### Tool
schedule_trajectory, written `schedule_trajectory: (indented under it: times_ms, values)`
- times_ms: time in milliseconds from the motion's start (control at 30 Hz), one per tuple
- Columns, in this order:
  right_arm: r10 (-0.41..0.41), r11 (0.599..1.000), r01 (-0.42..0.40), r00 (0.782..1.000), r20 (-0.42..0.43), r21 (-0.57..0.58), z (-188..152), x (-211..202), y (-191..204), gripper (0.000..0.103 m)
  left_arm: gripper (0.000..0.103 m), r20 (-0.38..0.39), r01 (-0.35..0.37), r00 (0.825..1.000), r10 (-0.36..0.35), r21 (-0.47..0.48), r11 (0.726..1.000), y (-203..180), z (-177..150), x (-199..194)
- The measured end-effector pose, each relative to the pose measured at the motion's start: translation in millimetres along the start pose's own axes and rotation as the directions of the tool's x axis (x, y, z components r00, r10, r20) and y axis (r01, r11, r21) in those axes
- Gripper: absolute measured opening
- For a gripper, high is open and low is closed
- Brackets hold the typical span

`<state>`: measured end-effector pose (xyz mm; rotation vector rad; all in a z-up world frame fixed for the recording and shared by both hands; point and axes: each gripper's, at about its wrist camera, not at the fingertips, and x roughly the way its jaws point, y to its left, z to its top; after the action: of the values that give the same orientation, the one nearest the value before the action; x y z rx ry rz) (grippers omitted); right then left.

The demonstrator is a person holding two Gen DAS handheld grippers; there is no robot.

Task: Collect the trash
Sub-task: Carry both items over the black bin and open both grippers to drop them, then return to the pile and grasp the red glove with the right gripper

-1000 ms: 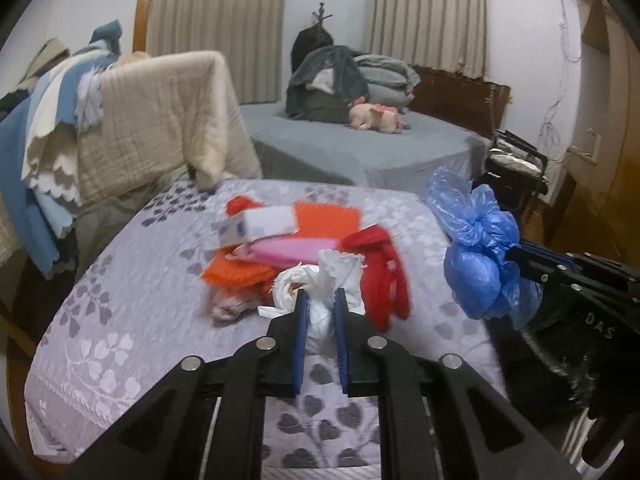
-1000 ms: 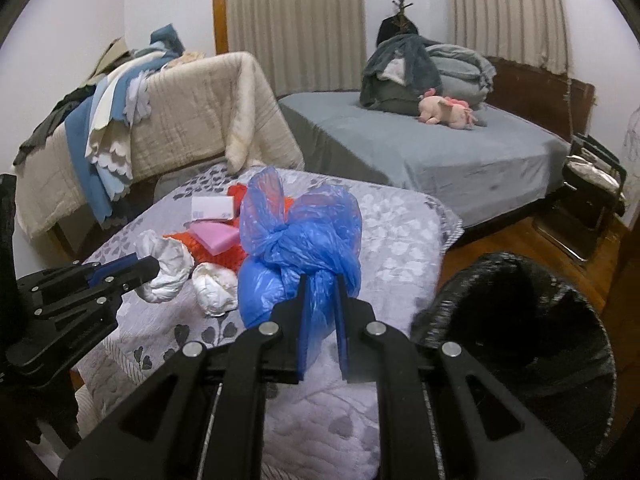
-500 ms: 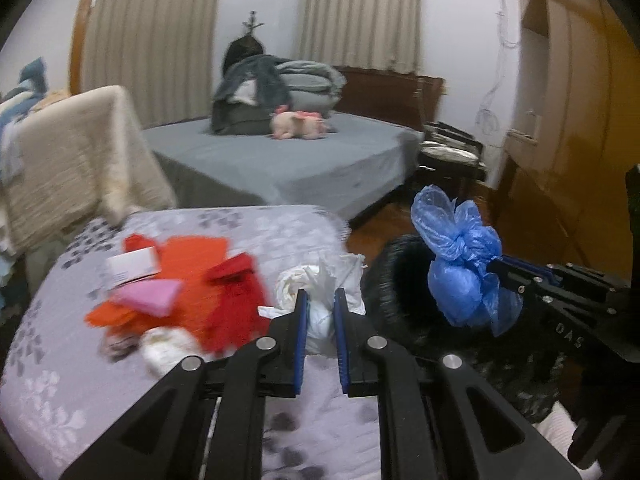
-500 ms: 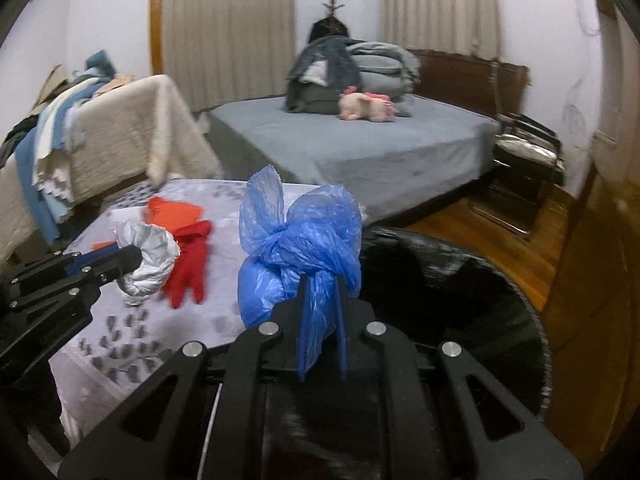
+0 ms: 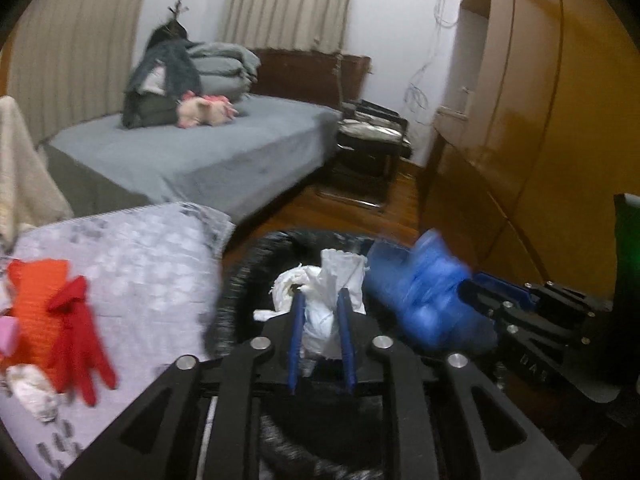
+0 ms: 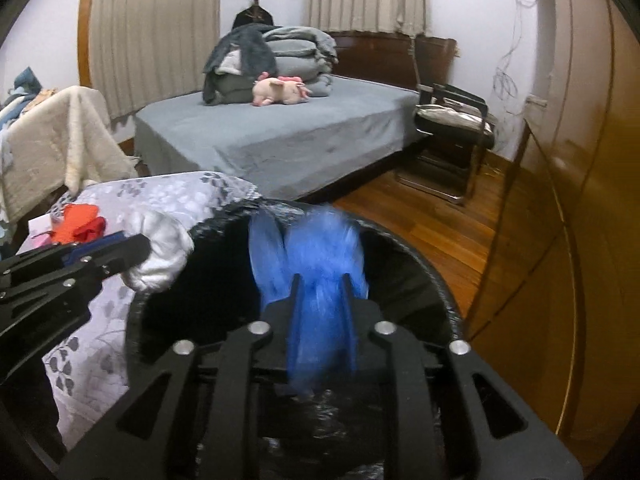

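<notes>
Bin first: the round trash bin lined with a black plastic bag (image 6: 436, 280) is the landmark everything turns on, and both my loads now hang over its mouth. My right hand-held gripper (image 6: 320, 300) is over the middle of the bin opening, fingers clamped on the crumpled blue plastic bag (image 6: 316, 256), which is blurred but clearly bunched up above the fingertips with the dark hollow of the bin directly beneath it. My left hand-held gripper (image 5: 320, 308) is clamped on the knotted white plastic bag (image 5: 324, 284), and in the left wrist view it sits just inside the bin's near-left rim (image 5: 228, 292), on the side closest to the grey floral-print bedspread (image 5: 132, 256). The blue bag (image 5: 416, 296) is just beside the white one, on its right, further in over the bin. So the drop direction for both is straight down, and I judge the right load is the better centred; the white bag is nearer the rim and may want a small shift inward before letting go. More things lie on the bedspread to the left of the bin: a pair of red gloves (image 5: 80, 332) on an orange cloth (image 5: 36, 300).
</notes>
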<state>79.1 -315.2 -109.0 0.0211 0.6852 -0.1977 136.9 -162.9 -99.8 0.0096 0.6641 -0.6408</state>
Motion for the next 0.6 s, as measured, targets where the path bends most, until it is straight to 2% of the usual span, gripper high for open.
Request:
schedule_trajectory:
  times_ms: [33, 133, 167, 233, 267, 300, 333, 467, 600]
  values:
    - [-0.012, 1.0, 0.012, 1.0, 0.0, 0.006, -1.6, 0.0, -4.5, 0.038, 0.036, -0.008, 0.009, 1.0, -0.009, -0.006, 1.0, -0.3, -0.4, 3.2]
    - [-0.026, 0.999, 0.025, 1.0, 0.011, 0.022, -4.5, -3.3, -12.3, 0.05, 0.045, -0.011, 0.009, 1.0, -0.01, -0.02, 1.0, 2.6, -2.2, 3.7]
    - [-0.029, 0.999, 0.028, 0.999, 0.017, 0.025, -4.5, -3.6, -11.7, 0.06, 0.048, -0.008, -0.002, 1.0, 0.001, -0.019, 1.0, 5.7, -3.1, 0.6]
    - [-0.034, 0.999, 0.033, 0.999, 0.035, 0.032, -3.9, -5.5, -11.6, 0.07, 0.06, 0.002, -0.028, 1.0, 0.028, -0.016, 0.999, 11.7, -3.4, -3.9]
    - [-0.033, 0.999, 0.031, 0.998, 0.048, 0.035, -2.9, -7.3, -9.7, 0.08, 0.064, 0.01, -0.046, 0.999, 0.046, -0.015, 0.999, 17.1, -3.4, -9.0]
    - [-0.034, 0.999, 0.031, 0.998, 0.059, 0.037, -2.7, -10.8, -7.4, 0.09, 0.074, 0.029, -0.077, 0.997, 0.078, -0.022, 0.997, 22.4, -4.5, -16.3]
    - [-0.03, 0.999, 0.027, 0.997, 0.078, 0.041, -1.3, -13.6, -3.6, 0.092, 0.081, 0.043, -0.108, 0.993, 0.109, -0.024, 0.994, 28.8, -5.9, -24.2]
    - [0.028, 0.999, -0.031, 0.994, 0.108, 0.029, 6.8, -17.6, 19.4, 0.095, 0.087, 0.063, -0.202, 0.977, 0.205, -0.051, 0.978, 59.6, -14.1, -50.8]
    - [0.098, 0.995, -0.098, 0.988, 0.116, -0.007, 15.1, -18.6, 55.5, 0.096, 0.088, 0.071, -0.325, 0.94, 0.333, -0.106, 0.94, 99.2, -28.4, -84.1]
